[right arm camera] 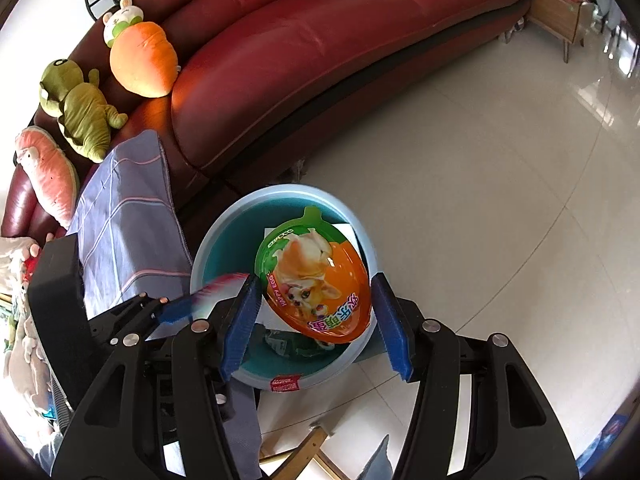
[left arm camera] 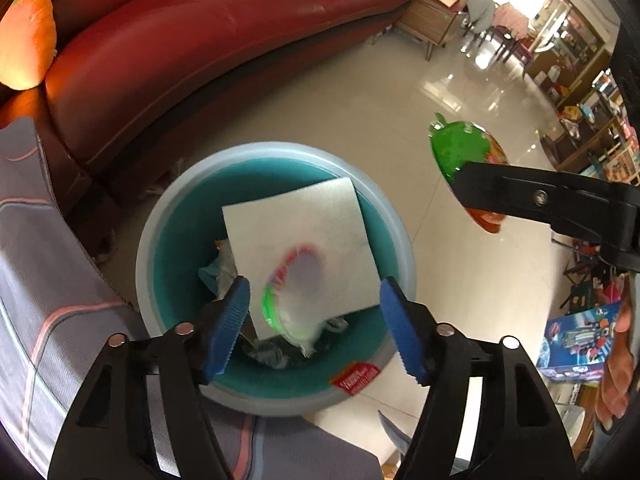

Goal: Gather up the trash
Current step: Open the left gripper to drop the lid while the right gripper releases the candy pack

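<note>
Trash is going into a round bin (left arm camera: 276, 160) with a pale blue rim and a teal inside, which stands on the glossy tiled floor (left arm camera: 360, 112) just beside the dark red leather sofa (left arm camera: 200, 40). Over its mouth, the left gripper (left arm camera: 314, 326) has its blue-padded jaws spread wide, holding nothing; between and just beyond them a white square napkin (left arm camera: 300, 240), blurred, hangs tilted above crumpled wrappers lying in the bottom of the bin. Whether the napkin touches anything I cannot tell. To the right, the right gripper (right arm camera: 316, 320) also stands with its jaws apart, and an egg-shaped orange and green package (right arm camera: 314, 280) printed with a small dog sits between the blue pads over the bin; the left pad looks to be right at its edge, the right pad just clear of it. From the left camera the same package shows its green back behind one black finger. A grey plaid cloth (right arm camera: 124, 216) drapes beside the bin, and plush toys, a carrot (right arm camera: 142, 60) among them, rest on the sofa.
</note>
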### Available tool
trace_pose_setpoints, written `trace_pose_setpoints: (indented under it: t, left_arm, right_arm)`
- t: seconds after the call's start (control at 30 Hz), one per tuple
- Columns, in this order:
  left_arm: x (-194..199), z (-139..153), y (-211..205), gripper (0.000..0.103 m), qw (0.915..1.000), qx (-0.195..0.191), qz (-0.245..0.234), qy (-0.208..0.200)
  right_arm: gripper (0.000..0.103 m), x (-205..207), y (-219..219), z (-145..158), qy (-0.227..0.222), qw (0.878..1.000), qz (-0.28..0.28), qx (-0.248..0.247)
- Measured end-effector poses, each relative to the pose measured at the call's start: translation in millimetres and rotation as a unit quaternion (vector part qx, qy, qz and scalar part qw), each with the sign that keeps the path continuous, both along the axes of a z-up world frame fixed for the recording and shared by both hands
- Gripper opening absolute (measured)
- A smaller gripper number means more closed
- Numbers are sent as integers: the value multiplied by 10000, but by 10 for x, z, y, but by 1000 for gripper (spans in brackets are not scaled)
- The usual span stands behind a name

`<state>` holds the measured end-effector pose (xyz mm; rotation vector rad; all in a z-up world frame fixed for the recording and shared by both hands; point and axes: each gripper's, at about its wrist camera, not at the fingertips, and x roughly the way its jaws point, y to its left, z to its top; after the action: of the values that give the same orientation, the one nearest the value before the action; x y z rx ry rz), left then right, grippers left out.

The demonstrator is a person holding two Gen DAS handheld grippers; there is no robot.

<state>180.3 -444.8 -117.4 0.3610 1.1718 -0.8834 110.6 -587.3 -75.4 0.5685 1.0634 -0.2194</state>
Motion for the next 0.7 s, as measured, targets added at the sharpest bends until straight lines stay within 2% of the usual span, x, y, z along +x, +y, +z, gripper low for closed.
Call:
trace_pose_setpoints:
  t: [0.47, 0.53, 0.57, 0.7]
  left_arm:
    - [130, 87, 451, 76, 9992, 21, 401, 26]
    - [148, 101, 539, 77, 9988, 1, 477, 57]
    - [150, 107, 569, 77, 9987, -7, 504, 66]
    - [152, 141, 695, 86, 9983, -32, 577, 9]
  right_arm:
    - [55, 248, 205, -86, 175, 9994, 281, 12]
    - [61, 302, 268, -98, 192, 9992, 336, 25]
    - [71, 320, 294, -101, 200, 9992, 344, 31]
    - [72, 329, 387, -86, 237, 9990, 389, -12]
